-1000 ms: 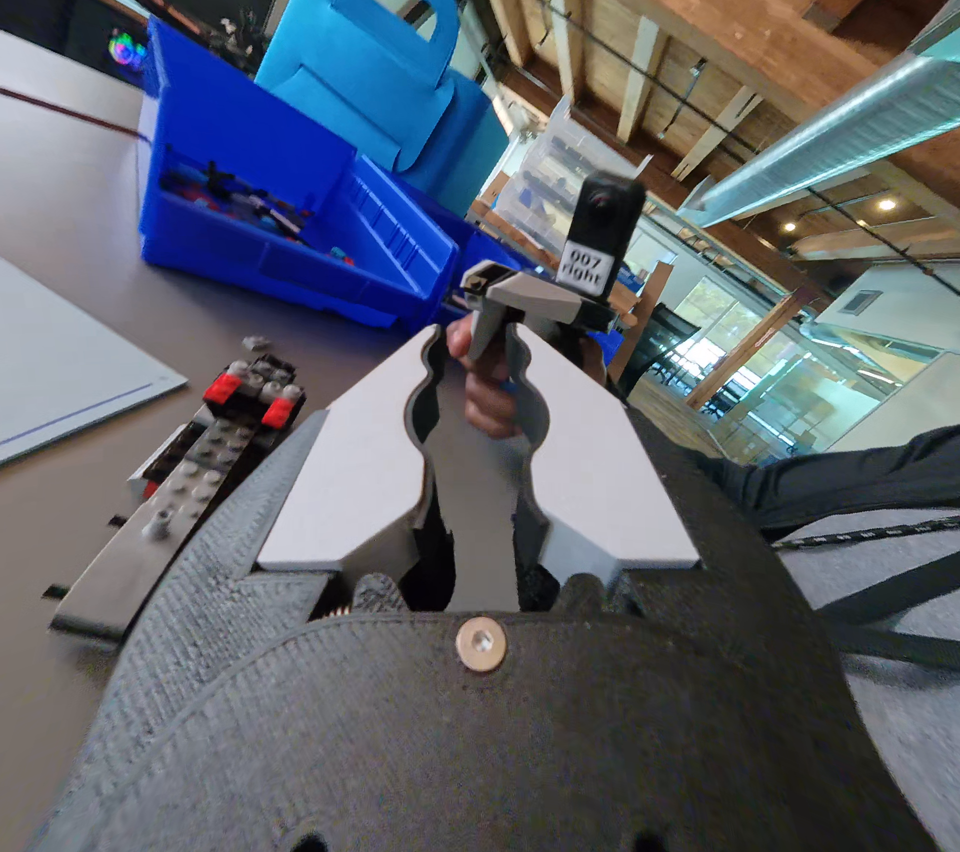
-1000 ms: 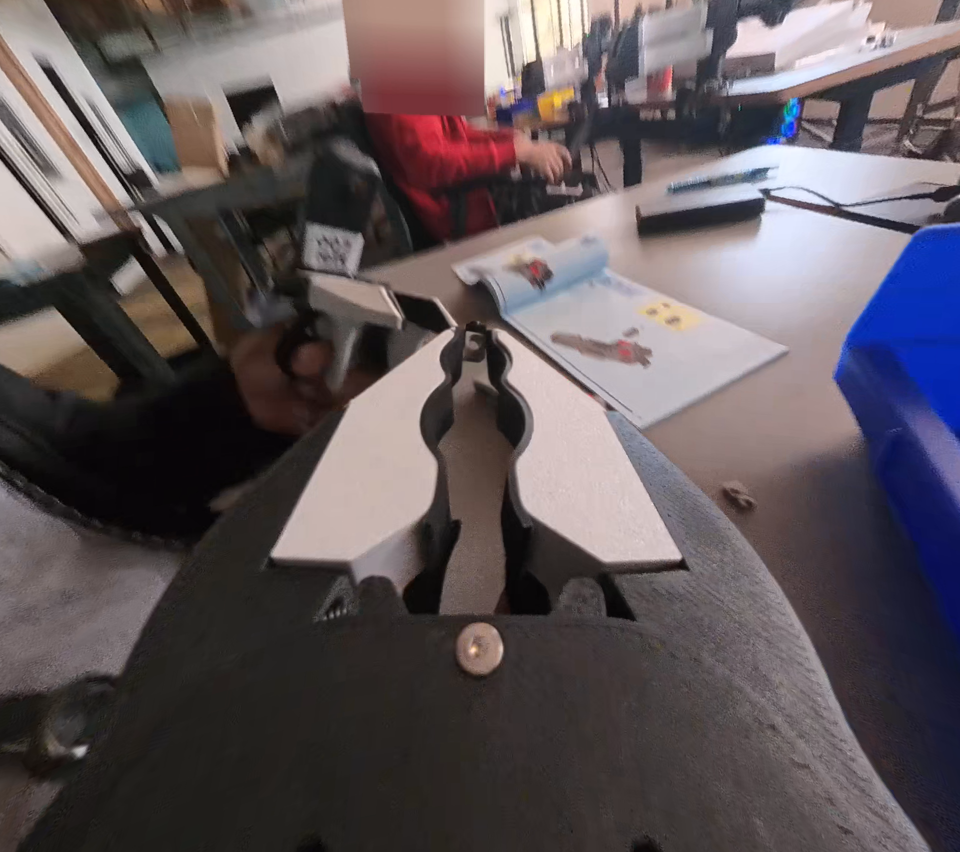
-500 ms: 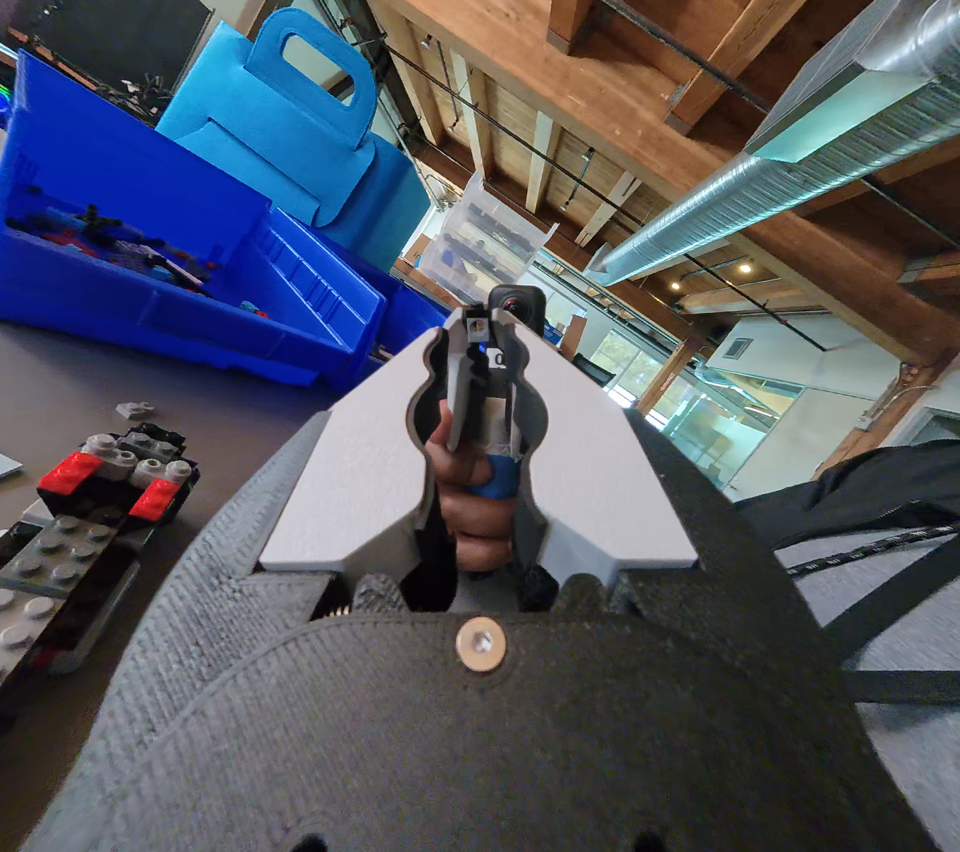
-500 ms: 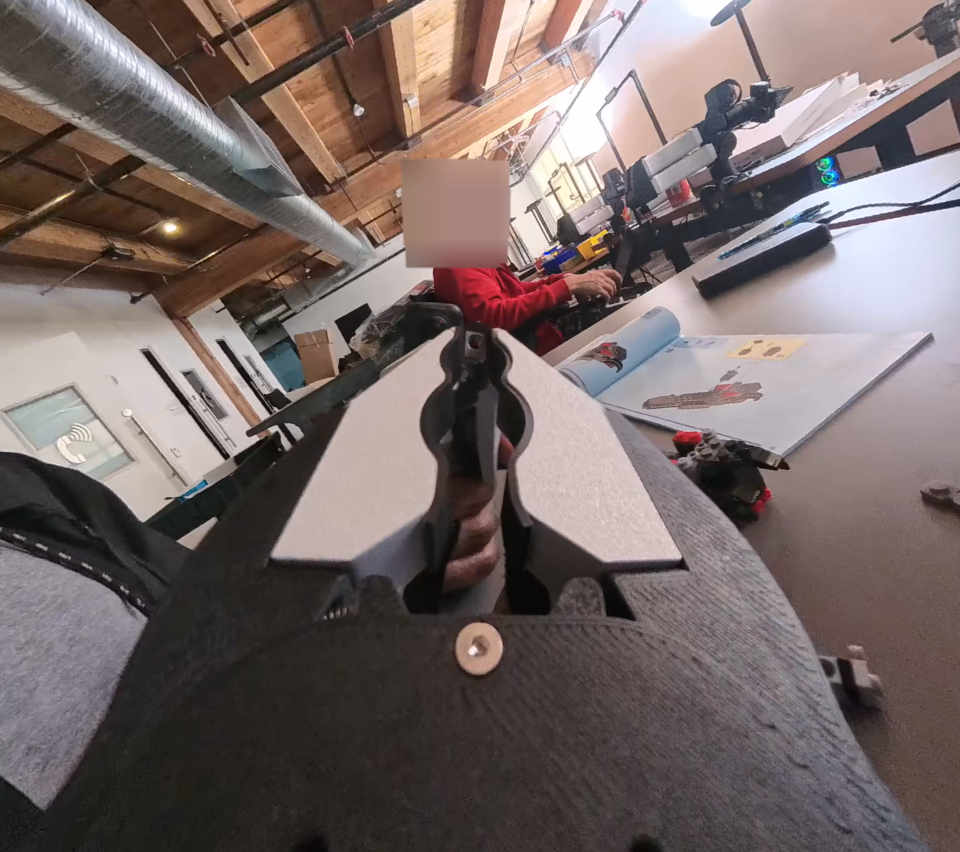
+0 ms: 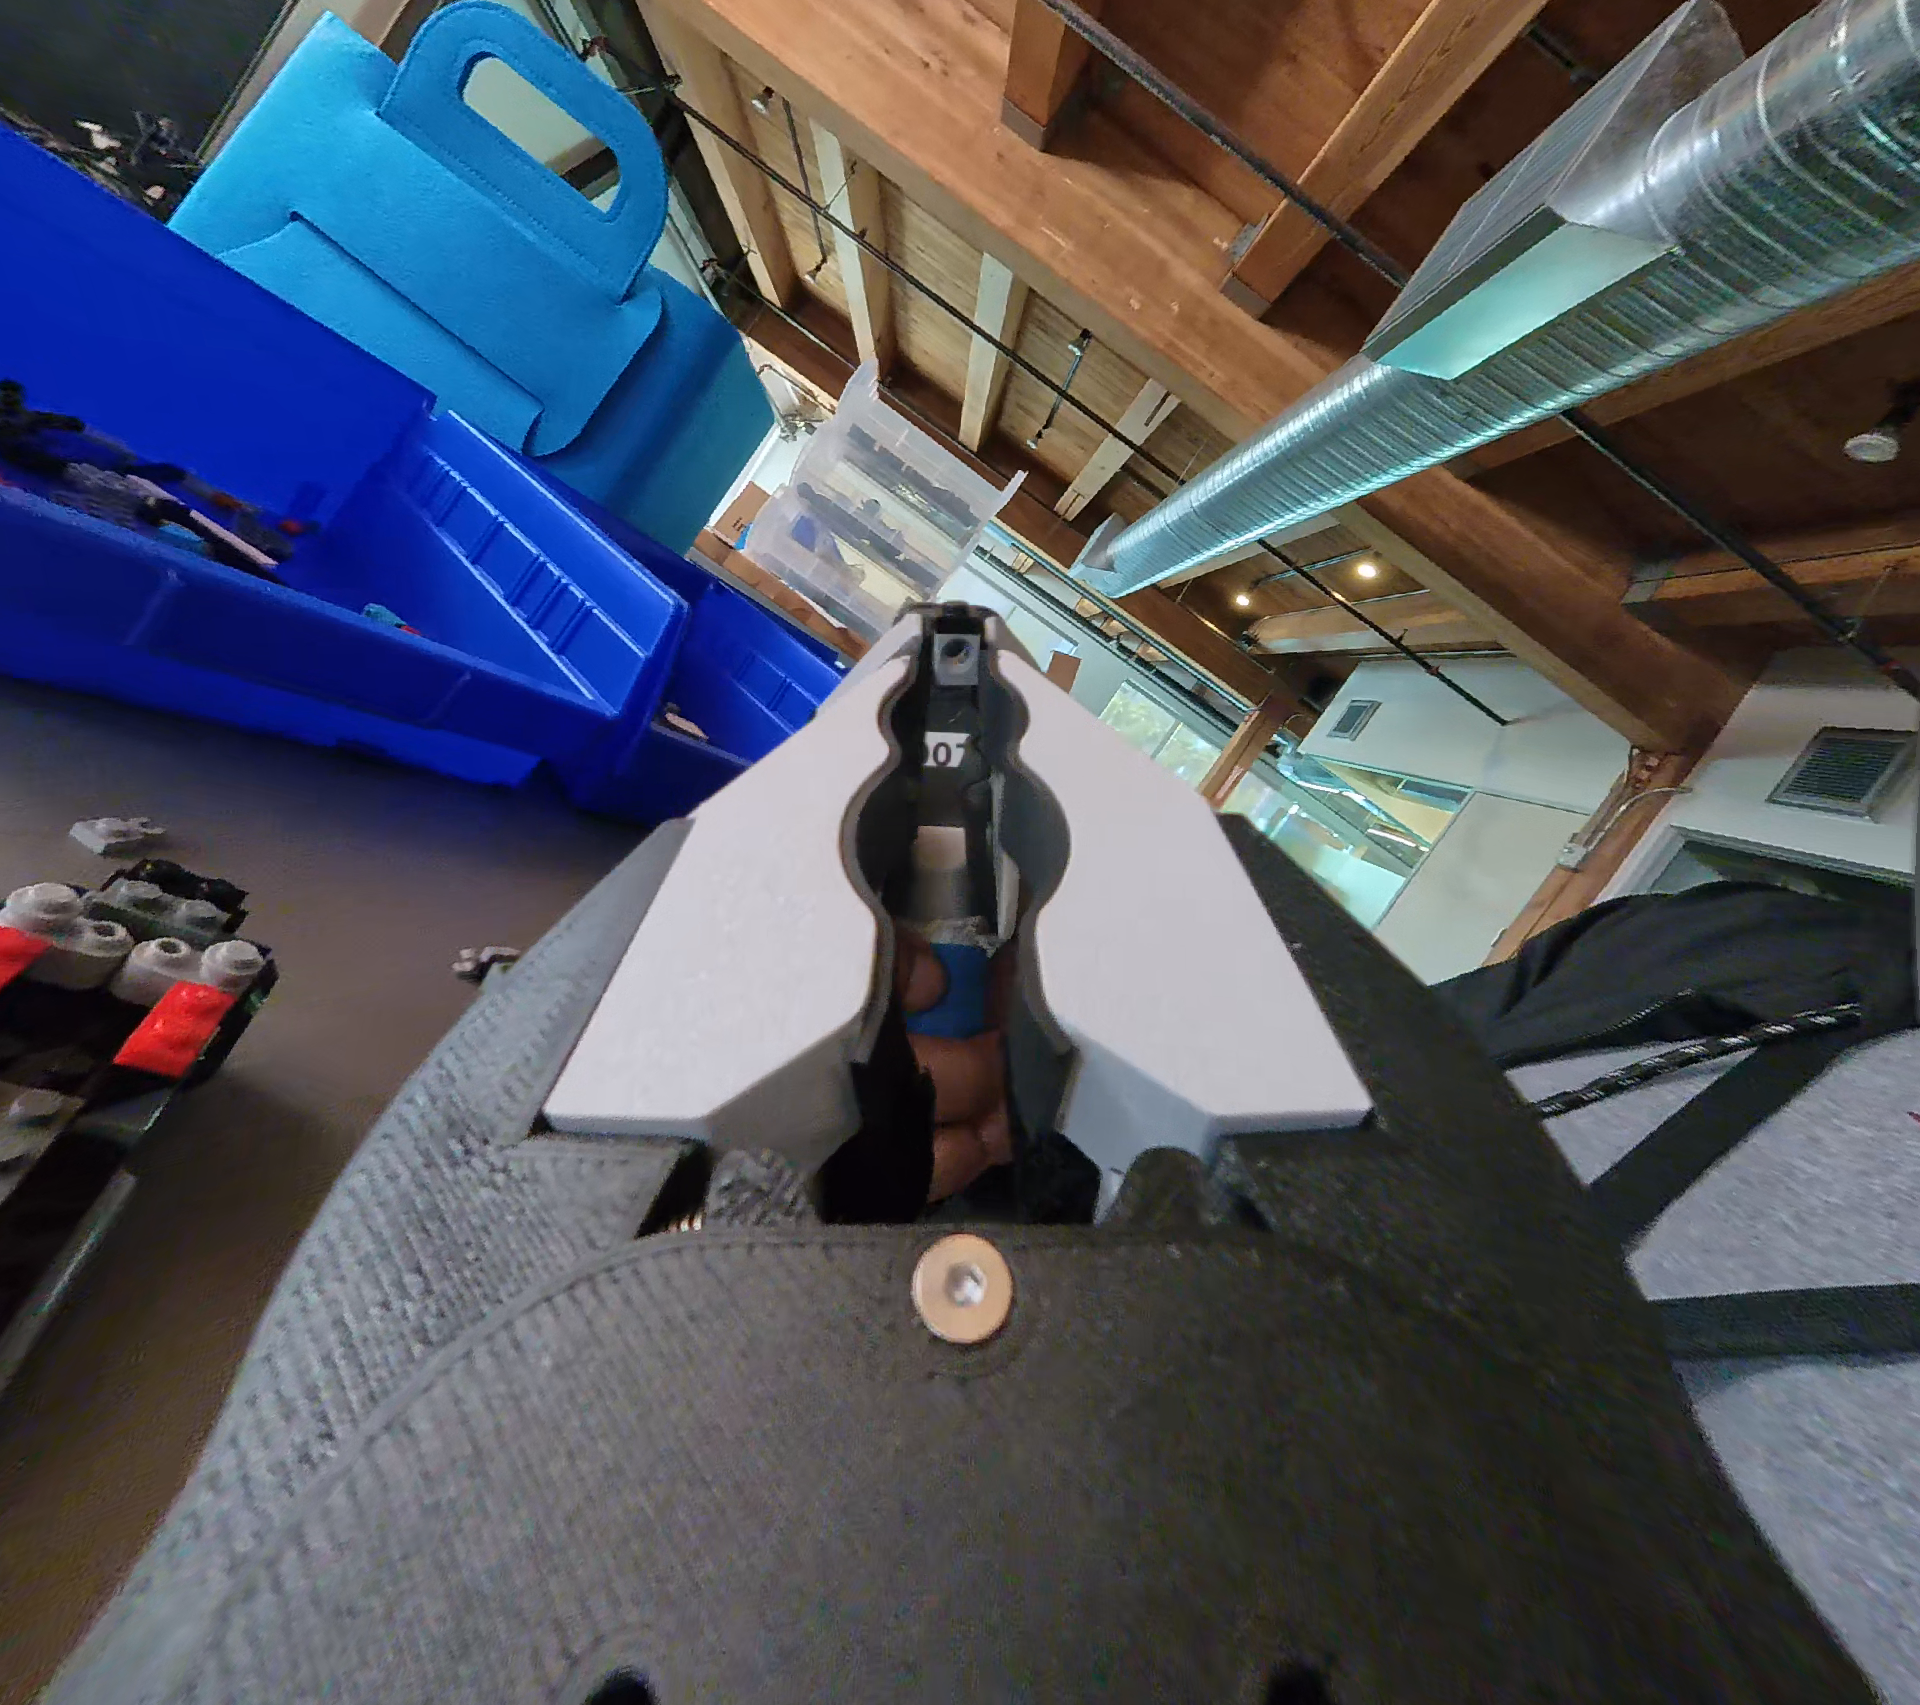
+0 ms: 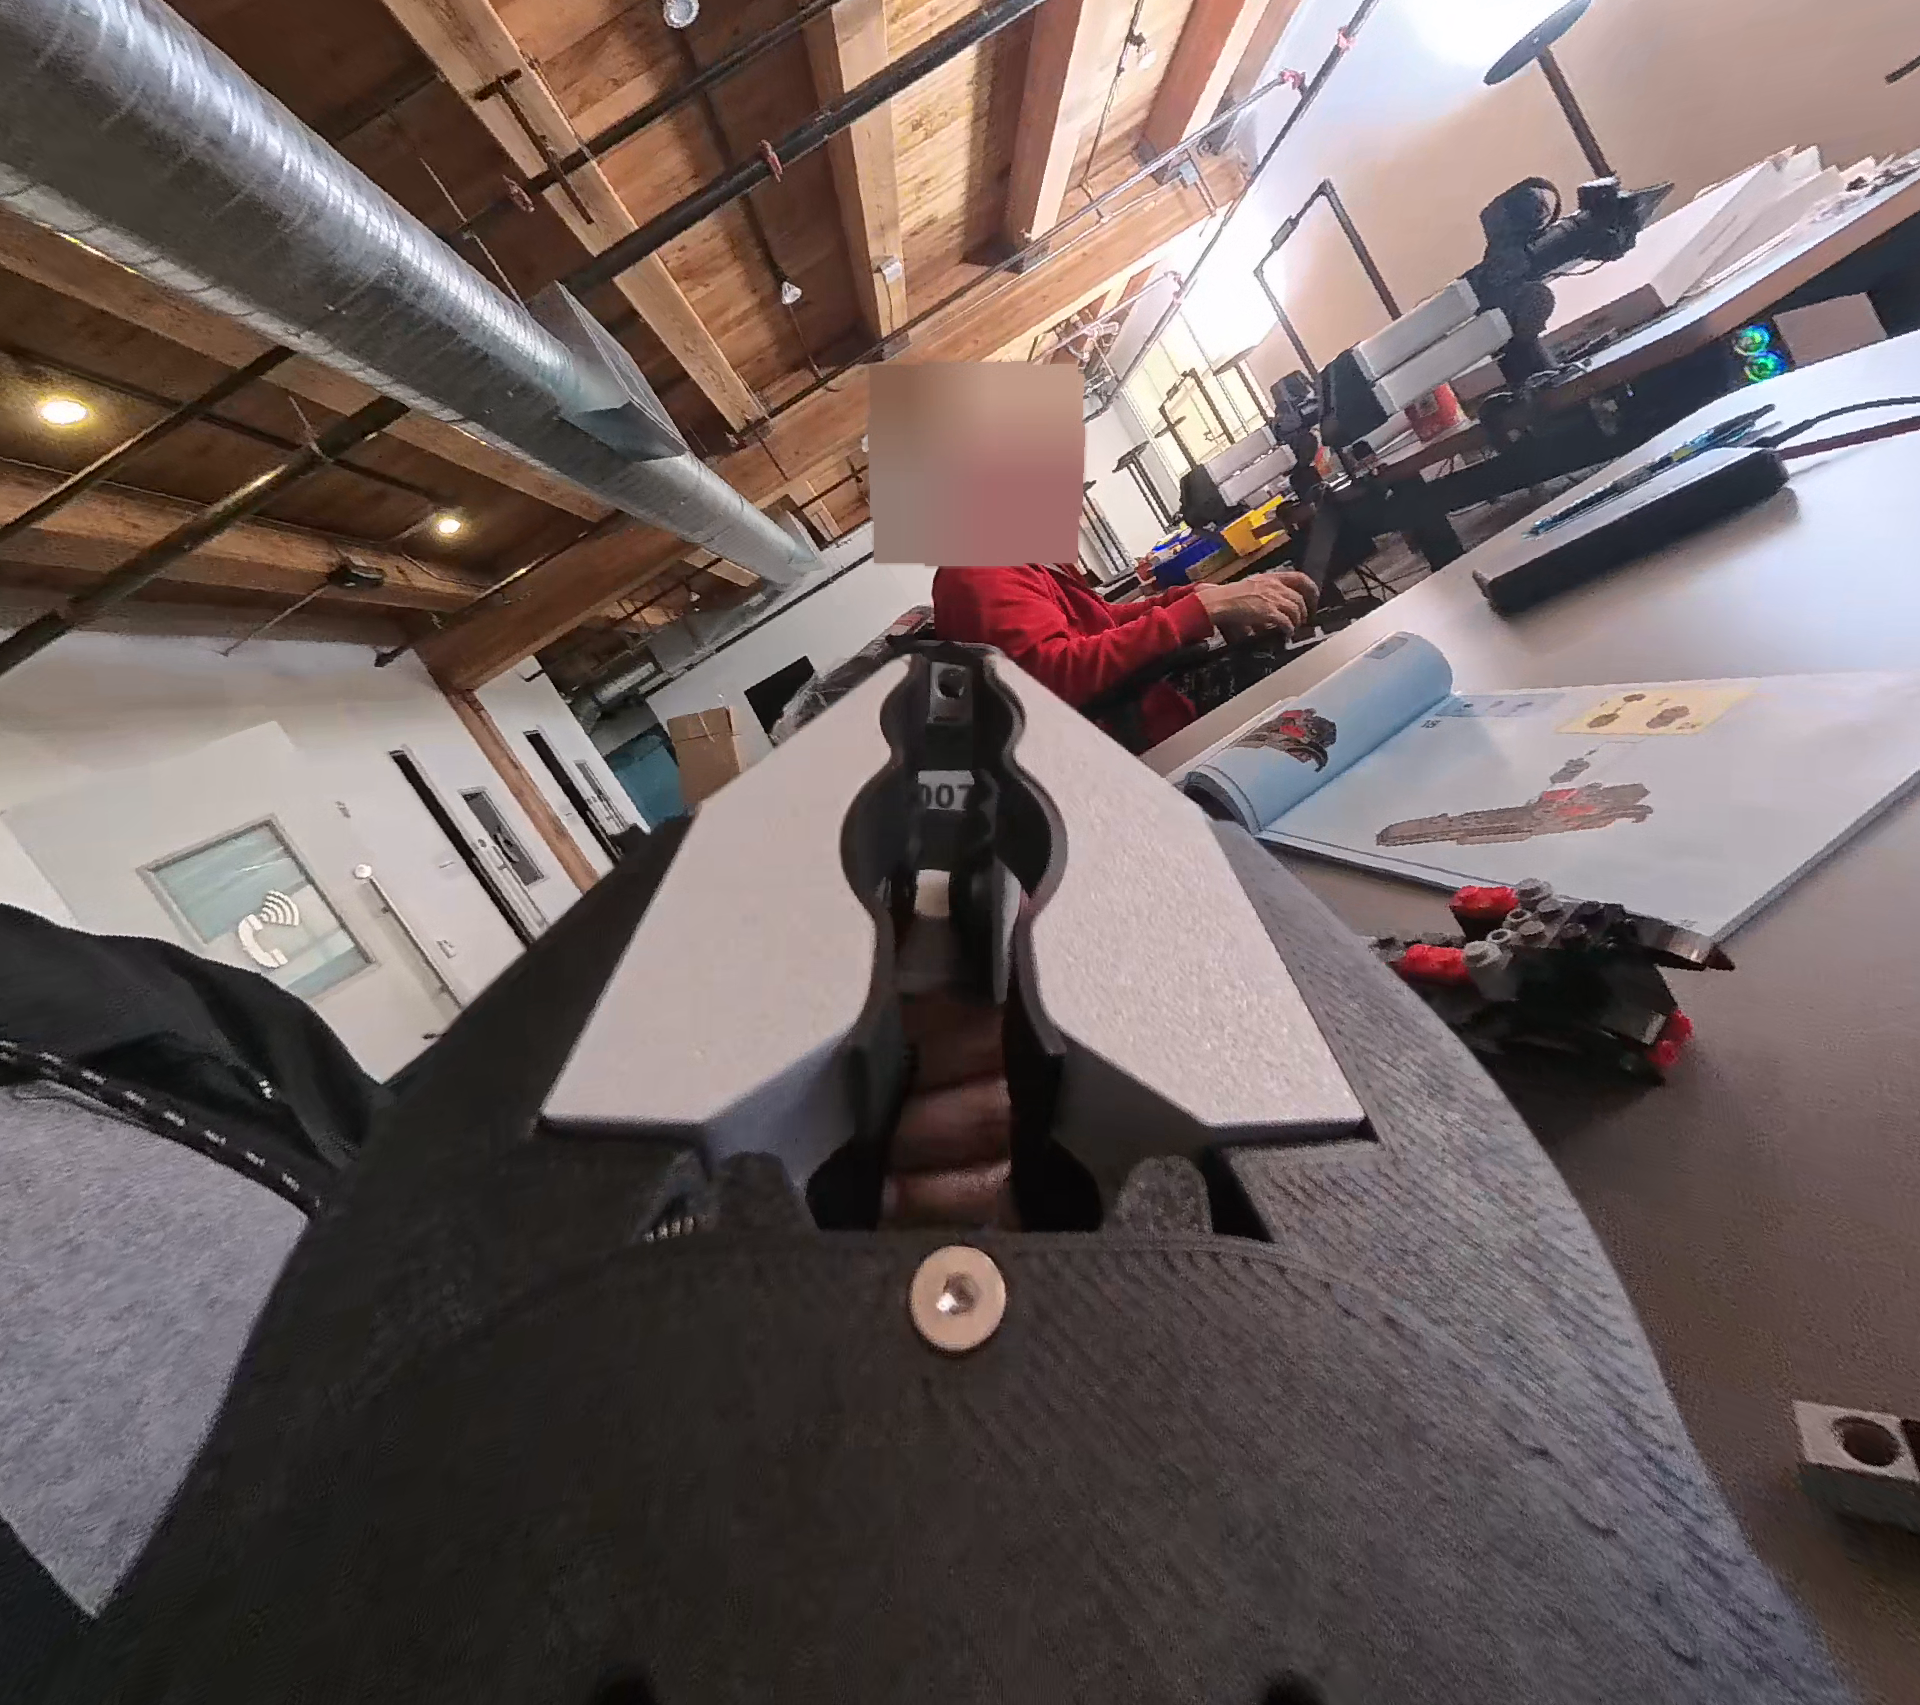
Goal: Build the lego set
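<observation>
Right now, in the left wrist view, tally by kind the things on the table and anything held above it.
Blue bins: 2
Blue felt bag: 1
Partly built Lego model: 1
Loose small pieces: 2
Small grey piece, held up: 1
Total: 7

We're in a loft-style workshop or lab: exposed timber beams (image 6: 831, 97) overhead, a silver air duct (image 5: 1507, 367) running under them, long grey tables (image 6: 1714, 595) in rows, robot rigs (image 6: 1538, 242) on the far bench, blue parts bins (image 5: 312, 616) and clear drawer units (image 5: 883, 502), a person (image 6: 1049, 627) working at a desk
</observation>
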`<state>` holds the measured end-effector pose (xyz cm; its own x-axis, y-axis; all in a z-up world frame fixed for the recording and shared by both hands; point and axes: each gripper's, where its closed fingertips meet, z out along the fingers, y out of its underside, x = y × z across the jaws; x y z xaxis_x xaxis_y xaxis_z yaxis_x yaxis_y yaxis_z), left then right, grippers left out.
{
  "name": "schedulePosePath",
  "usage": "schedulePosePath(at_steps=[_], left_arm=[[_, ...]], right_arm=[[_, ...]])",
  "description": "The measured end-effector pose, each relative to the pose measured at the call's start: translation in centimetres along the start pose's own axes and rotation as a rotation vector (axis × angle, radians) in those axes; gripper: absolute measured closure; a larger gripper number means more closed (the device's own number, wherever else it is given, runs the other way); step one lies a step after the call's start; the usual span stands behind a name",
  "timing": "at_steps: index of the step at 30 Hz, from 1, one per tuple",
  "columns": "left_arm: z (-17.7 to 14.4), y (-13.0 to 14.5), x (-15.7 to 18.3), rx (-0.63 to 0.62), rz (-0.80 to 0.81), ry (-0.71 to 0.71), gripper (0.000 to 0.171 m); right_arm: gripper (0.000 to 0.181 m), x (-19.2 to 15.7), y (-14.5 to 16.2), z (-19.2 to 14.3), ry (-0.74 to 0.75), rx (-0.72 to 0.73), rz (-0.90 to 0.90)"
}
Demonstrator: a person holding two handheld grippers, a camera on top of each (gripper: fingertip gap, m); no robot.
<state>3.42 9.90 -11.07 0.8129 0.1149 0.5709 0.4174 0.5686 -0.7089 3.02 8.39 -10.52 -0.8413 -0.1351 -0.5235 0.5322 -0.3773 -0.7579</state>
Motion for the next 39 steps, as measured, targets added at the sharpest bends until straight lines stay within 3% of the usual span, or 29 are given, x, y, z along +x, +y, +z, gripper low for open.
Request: schedulePosePath(at_steps=[7,12,15,24,30,39], left_arm=[[-0.2,-0.2,0.6,0.018,-0.049,0.05,0.164],[-0.6,-1.2,1.5,0.055,-0.219,0.136,0.164],[-0.3,-1.8,2.9,0.051,-0.288,0.195,0.164],[1.3,-1.3,5.0,-0.045,-0.399,0.241,0.163],[1.4,-1.0,4.6,-0.056,-0.435,0.222,0.163],[1.2,-1.0,3.7,-0.037,-0.461,0.176,0.163]], right_arm=[[0.169,-0.8,-0.6,-0.3,-0.016,-0.009,-0.095],[0.16,-1.5,-1.5,-0.5,-0.011,-0.109,-0.407],[0.157,-2.1,-2.0,0.1,-0.067,-0.176,-0.491],[0.156,-4.1,-2.2,0.5,-0.322,-0.293,-0.386],[0.168,-4.2,-1.9,0.0,-0.346,-0.3,-0.389],[0.168,-3.8,-1.4,-0.1,-0.306,-0.303,-0.473]])
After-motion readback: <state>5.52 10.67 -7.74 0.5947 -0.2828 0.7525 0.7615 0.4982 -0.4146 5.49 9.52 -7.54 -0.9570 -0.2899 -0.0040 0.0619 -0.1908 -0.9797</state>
